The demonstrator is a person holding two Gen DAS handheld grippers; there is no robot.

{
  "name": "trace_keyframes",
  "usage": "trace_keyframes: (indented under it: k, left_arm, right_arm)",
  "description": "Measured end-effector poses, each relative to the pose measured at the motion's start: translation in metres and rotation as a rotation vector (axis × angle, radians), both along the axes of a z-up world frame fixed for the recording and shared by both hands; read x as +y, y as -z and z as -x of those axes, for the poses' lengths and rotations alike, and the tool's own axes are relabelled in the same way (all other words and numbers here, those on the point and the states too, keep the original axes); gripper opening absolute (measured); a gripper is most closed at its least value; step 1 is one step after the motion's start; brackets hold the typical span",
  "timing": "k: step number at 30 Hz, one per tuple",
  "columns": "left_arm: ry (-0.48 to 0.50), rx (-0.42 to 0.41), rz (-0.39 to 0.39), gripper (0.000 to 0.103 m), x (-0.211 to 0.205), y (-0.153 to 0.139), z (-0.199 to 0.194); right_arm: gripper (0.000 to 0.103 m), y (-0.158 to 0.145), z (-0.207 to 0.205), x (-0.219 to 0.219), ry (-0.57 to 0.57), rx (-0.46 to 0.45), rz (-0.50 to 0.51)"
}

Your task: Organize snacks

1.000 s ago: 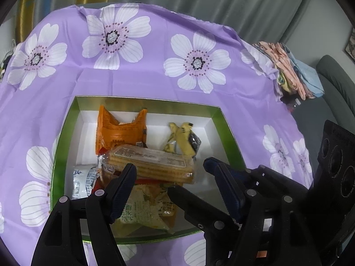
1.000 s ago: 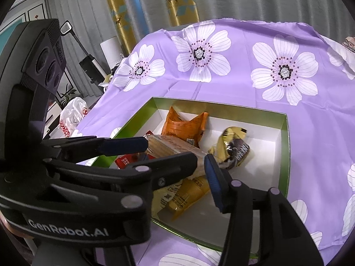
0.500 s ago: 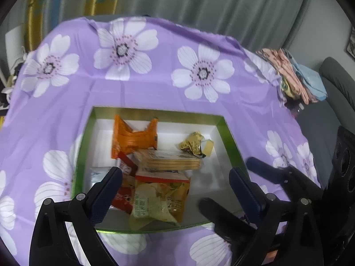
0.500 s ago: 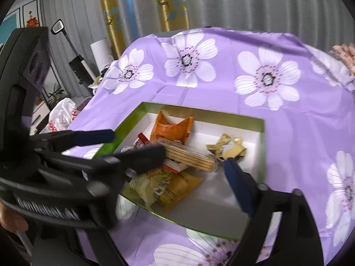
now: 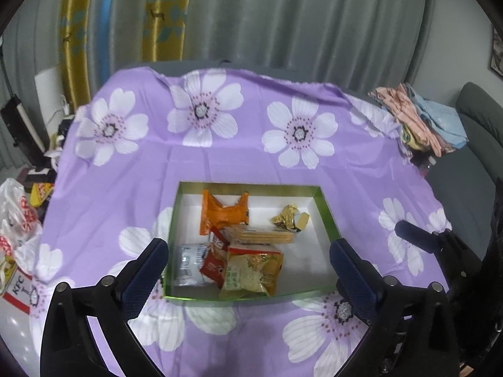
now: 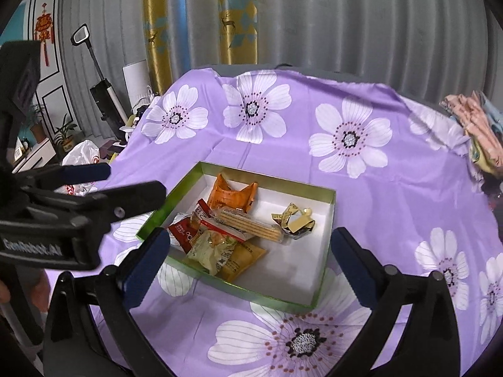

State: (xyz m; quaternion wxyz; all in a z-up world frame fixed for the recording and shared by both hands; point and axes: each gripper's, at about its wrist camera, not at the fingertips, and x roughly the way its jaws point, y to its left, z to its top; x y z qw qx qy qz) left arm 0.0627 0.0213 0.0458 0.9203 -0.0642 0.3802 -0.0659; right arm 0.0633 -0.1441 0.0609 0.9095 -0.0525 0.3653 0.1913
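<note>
Left wrist view: both tongs, left tongs (image 5: 248,262) and right tongs (image 6: 250,256), have let go, opening wide, empty; the cracker pack (image 5: 263,235) now lies flat, sideways, in the box (image 5: 325,210).

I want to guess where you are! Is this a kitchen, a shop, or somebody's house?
Probably somebody's living room. Long grey curtains hang behind the table with its purple flowered cloth, an upright vacuum cleaner leans by the wall, and a grey sofa stands beside the table.
</note>
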Motion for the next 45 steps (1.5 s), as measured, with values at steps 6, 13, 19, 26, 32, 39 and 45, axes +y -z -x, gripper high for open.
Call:
trace_keyframes:
  k: [6,13,19,26,32,39,45]
  left_arm:
    - [-0.033,-0.014,-0.024,0.102,0.004,-0.017,0.018]
    - [-0.074,-0.018,-0.068,0.102,0.006,-0.027,0.033]
    - [-0.094,-0.024,-0.093,0.102,0.006,-0.033,0.042]
    - [-0.153,-0.041,-0.182,0.102,0.003,-0.037,0.051]
    - [-0.166,-0.057,-0.191,0.102,0.005,-0.039,0.052]
    - [-0.160,-0.060,-0.204,0.102,0.001,-0.037,0.049]
    - [-0.160,-0.061,-0.208,0.102,-0.001,-0.036,0.048]
  right_arm:
    - [0.103,-0.015,0.013,-0.001,-0.003,-0.029,0.009]
    - [0.103,-0.029,0.025,-0.001,0.000,-0.050,0.018]
    - [0.103,-0.038,0.031,-0.002,-0.002,-0.065,0.017]
    - [0.103,-0.045,0.035,-0.001,-0.005,-0.081,0.012]
    - [0.103,-0.046,0.034,-0.002,-0.006,-0.082,0.005]
    - [0.103,-0.045,0.032,-0.001,-0.009,-0.079,0.005]
    - [0.103,-0.043,0.032,0.001,-0.010,-0.077,0.004]
